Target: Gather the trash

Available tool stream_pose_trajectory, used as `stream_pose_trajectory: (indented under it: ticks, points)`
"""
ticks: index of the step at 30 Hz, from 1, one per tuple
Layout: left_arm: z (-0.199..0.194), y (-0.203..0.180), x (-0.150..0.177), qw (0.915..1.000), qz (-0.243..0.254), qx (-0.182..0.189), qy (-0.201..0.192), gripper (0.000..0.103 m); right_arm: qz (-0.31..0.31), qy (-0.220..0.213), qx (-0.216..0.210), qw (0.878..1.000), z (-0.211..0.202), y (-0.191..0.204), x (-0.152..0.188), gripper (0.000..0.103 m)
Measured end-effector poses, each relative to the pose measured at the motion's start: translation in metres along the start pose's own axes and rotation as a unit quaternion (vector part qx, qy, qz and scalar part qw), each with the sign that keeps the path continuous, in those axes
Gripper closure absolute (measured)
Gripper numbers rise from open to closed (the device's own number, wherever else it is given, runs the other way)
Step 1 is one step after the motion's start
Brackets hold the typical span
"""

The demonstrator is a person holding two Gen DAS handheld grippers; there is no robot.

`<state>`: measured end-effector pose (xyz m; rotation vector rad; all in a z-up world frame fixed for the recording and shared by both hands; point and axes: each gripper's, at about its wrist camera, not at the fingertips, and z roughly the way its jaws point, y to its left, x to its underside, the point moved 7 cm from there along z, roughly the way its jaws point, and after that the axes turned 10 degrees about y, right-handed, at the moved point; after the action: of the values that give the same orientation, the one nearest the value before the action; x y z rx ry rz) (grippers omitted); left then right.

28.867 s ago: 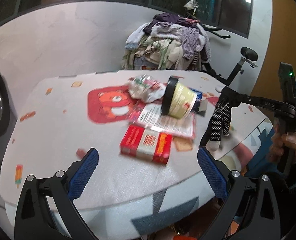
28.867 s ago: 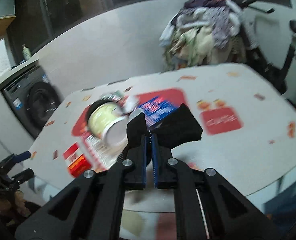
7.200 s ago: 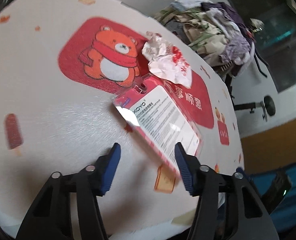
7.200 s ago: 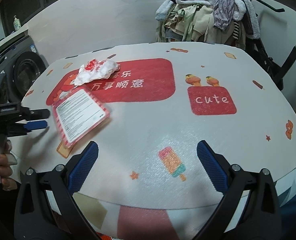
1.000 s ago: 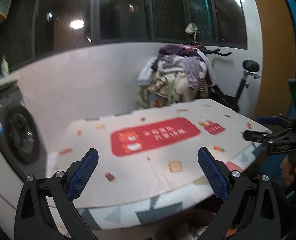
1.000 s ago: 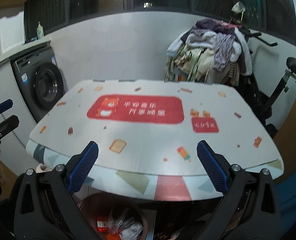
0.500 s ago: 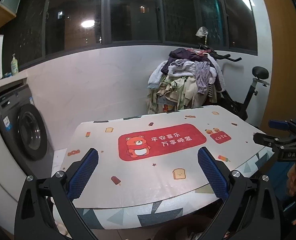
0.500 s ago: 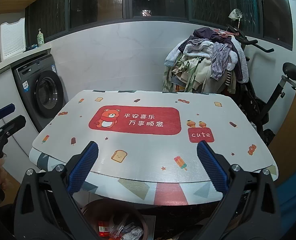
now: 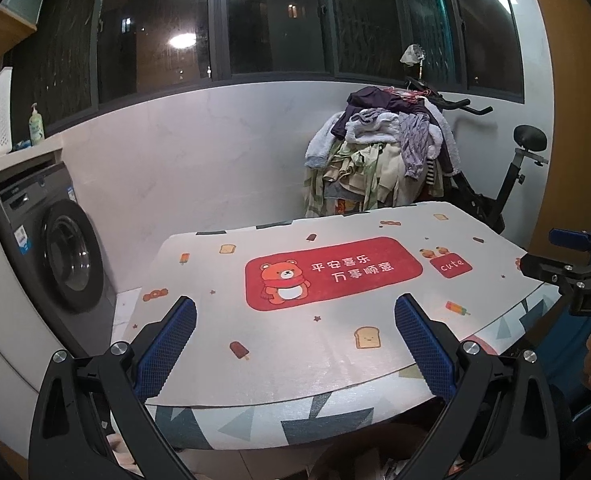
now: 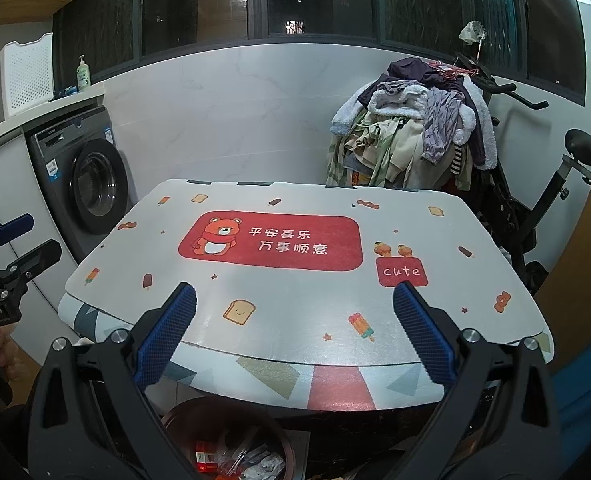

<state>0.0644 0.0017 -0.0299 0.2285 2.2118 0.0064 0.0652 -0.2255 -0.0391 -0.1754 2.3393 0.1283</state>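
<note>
1. Trash point(image 10: 239, 462) lies in the round bin point(image 10: 279, 436) on the floor, under the bench's point(image 10: 295, 300) near edge.
2. Left gripper point(image 9: 295, 332): jaws wide apart, holding nothing.
3. Right gripper point(image 10: 294, 330): jaws wide apart, holding nothing, above the bin.

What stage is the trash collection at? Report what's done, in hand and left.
Done: the table mat carries only its printed pictures, and wrappers plus a red box sit in the bin under the table's near edge. In hand: nothing; the left tool and right tool are both open and hold nothing. Left: no loose trash shows in either view, so the job looks essentially finished.
</note>
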Motion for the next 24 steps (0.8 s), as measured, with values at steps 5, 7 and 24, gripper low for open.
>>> stream_pose_trajectory:
  ticks: [5, 7, 24]
  points:
    - [-0.0014, -0.0029, 0.0, 1.0, 0.004, 0.0, -0.001, 0.006, -0.002, 0.0, 0.0, 1.0, -0.0007, 0.0007, -0.0004, 0.006]
    - [-0.0013, -0.0028, 0.0001, 1.0, 0.003, -0.001, 0.0, 0.006, -0.002, 0.0, 0.001, 1.0, -0.0009, 0.0011, -0.0008, 0.006]
    - [0.0046, -0.0036, 0.0009, 0.9999, -0.004, -0.005, 0.013, 0.006, -0.001, 0.0, 0.001, 1.0, -0.0008, 0.0004, -0.0003, 0.006]
